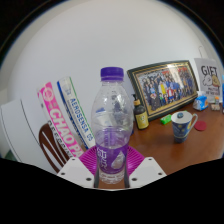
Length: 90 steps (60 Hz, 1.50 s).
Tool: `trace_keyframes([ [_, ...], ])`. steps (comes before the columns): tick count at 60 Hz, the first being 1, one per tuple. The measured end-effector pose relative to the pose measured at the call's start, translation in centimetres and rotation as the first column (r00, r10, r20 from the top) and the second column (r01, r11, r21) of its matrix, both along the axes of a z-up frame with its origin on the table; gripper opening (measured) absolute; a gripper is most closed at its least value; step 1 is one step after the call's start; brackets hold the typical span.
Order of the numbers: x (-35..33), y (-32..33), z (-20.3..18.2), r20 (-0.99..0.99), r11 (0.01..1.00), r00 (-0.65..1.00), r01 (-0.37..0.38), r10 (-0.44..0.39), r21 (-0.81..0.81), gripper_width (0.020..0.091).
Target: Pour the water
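At the bottom centre of the frame, the gripper (pixel 112 170) has its two white fingers (pixel 76 171) set to either side of one clear plastic water bottle (pixel 112 125). The magenta pads (pixel 92 160) press against the bottle's lower body from left and right, so the claw is clamped on it. The bottle stands upright in the middle of the picture, with one purple cap (pixel 112 73) on top, still screwed on, and one purple label band near its base. Whether its base touches the table cannot be told, as the fingers hide it.

Beyond the fingers, a brown wooden table (pixel 195 150) runs across the lower right. To the right of centre, on this table, stands one white mug (pixel 181 124) with a dark pattern, well apart from the bottle. Just right of the bottle, and behind it, one small dark bottle with a yellow label (pixel 141 116) stands upright. Behind that, at the upper right of the frame, one framed picture (pixel 165 85) of a crowd of figures leans against the pale wall. At the far right edge, one white card reading "GIFT" (pixel 209 76) stands with a small blue thing (pixel 201 101) below it, too small to name.

To the left of the bottle, in the left middle of the frame, two printed packages lean back: one pink and white box (pixel 55 125) with large letters, and one narrower white box (pixel 78 110) beside it.
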<state>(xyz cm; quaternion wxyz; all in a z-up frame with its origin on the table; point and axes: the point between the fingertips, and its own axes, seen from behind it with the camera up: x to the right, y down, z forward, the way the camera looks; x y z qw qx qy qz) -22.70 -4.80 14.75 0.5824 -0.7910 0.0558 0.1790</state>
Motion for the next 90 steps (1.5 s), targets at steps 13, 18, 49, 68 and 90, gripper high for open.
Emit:
trace_keyframes([
  [13,1.6,5.2,7.8,-0.490,1.000,0.872,-0.025,0.013,-0.018,0.0338],
  [18,3.4,7.0,9.4,-0.660,0.998,0.751,-0.035,-0.004,-0.046,0.0339],
  [49,10.7,12.3,7.8,-0.966,0.964,-0.095,-0.144,-0.239,-0.225,0.0337],
  [68,9.9,11.4,6.4,-0.924,0.958,0.320,-0.125,-0.208,-0.259,0.0339],
  [90,20.3,12.5,13.3,-0.265,0.996,0.963,0.072,-0.056,0.049,0.0339],
])
